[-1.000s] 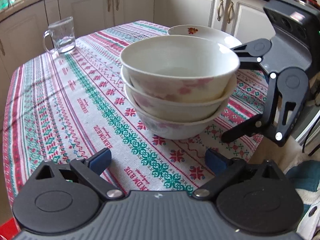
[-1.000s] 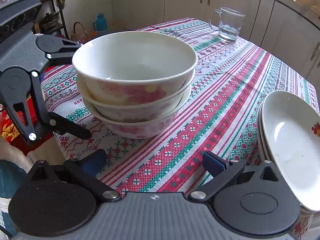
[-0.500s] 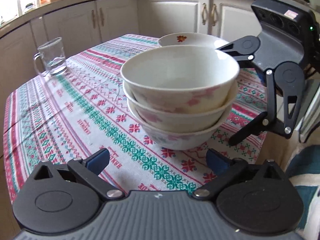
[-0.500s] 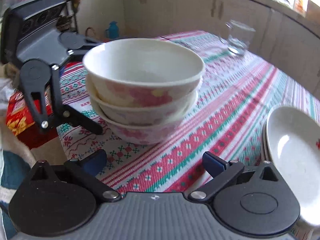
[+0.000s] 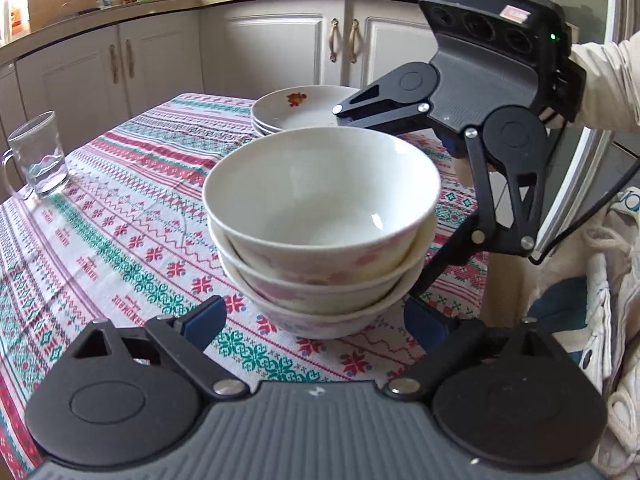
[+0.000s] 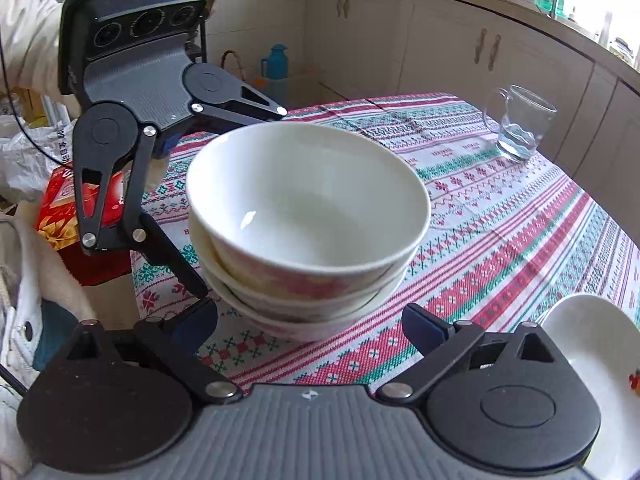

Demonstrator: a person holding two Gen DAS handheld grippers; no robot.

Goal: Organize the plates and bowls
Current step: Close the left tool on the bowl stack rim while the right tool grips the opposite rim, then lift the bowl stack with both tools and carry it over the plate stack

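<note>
Here the stack of three white floral bowls [image 5: 320, 236] stands upright, mouths up, near the patterned tablecloth's [image 5: 120, 216] edge between the closing left gripper [image 5: 316, 320] and right gripper [image 6: 310, 322] — neither visibly gripping — with white stacked plates [image 5: 296, 110] beyond and a clear glass mug [image 5: 38, 160] far left.

tabletop [image 5: 120, 216]: covered by a cloth with red, green and white stripe patterns | near edge: stack of three bowls [image 5: 320, 232] standing on the cloth | far side: stack of white plates [image 5: 296, 110] with a red flower motif | far corner: clear glass mug [image 5: 38, 160], upright, well apart from both stacks
</note>
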